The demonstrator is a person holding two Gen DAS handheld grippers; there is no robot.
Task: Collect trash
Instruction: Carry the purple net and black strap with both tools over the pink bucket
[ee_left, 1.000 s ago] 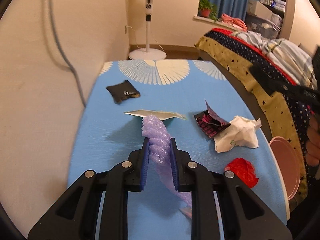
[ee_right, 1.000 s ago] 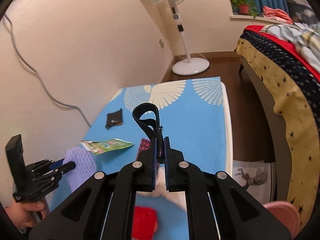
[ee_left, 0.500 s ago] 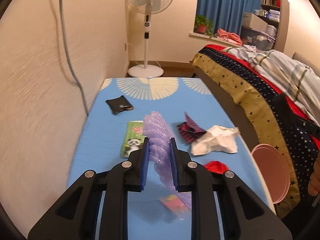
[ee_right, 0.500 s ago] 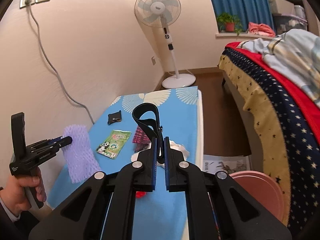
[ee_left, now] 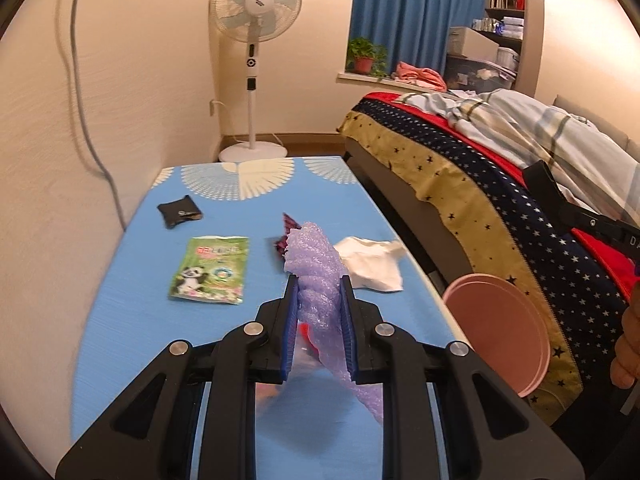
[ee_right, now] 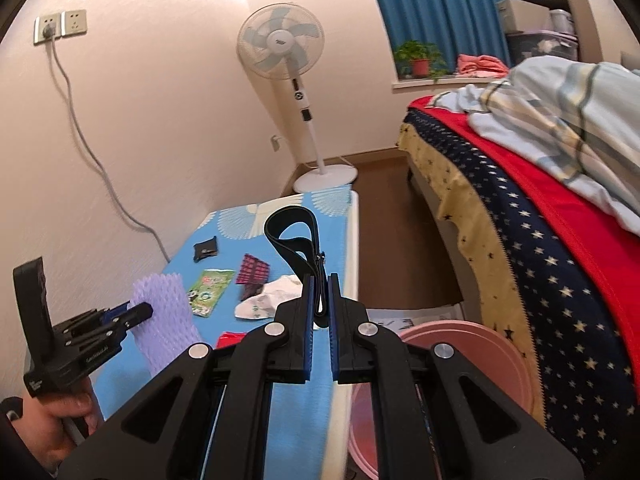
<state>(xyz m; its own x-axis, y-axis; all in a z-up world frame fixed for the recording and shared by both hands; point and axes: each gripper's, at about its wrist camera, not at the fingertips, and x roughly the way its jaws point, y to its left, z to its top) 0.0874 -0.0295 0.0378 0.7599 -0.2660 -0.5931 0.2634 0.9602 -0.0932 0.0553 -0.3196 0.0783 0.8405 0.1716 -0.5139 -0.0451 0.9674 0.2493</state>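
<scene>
My left gripper (ee_left: 319, 284) is shut on a purple foam net sleeve (ee_left: 320, 272) and holds it above the blue table (ee_left: 132, 312); it also shows in the right wrist view (ee_right: 164, 320). My right gripper (ee_right: 320, 284) is shut on a black strap loop (ee_right: 294, 240), held above the table's right edge. On the table lie a green panda wrapper (ee_left: 210, 270), a black pouch (ee_left: 179, 211), a dark pink patterned packet (ee_right: 253, 274), a crumpled white paper (ee_left: 370, 264) and a red scrap (ee_right: 231, 338). A pink bin (ee_left: 500, 336) stands right of the table.
A bed with a starred cover (ee_left: 500, 200) runs along the right, beyond a narrow strip of floor. A standing fan (ee_left: 255, 40) is behind the table. The wall with a grey cable (ee_left: 88, 120) borders the table's left side.
Both grippers have risen and pulled back from the table with their loads. The purple sleeve is higher above the table. The pink bin shows more fully.
</scene>
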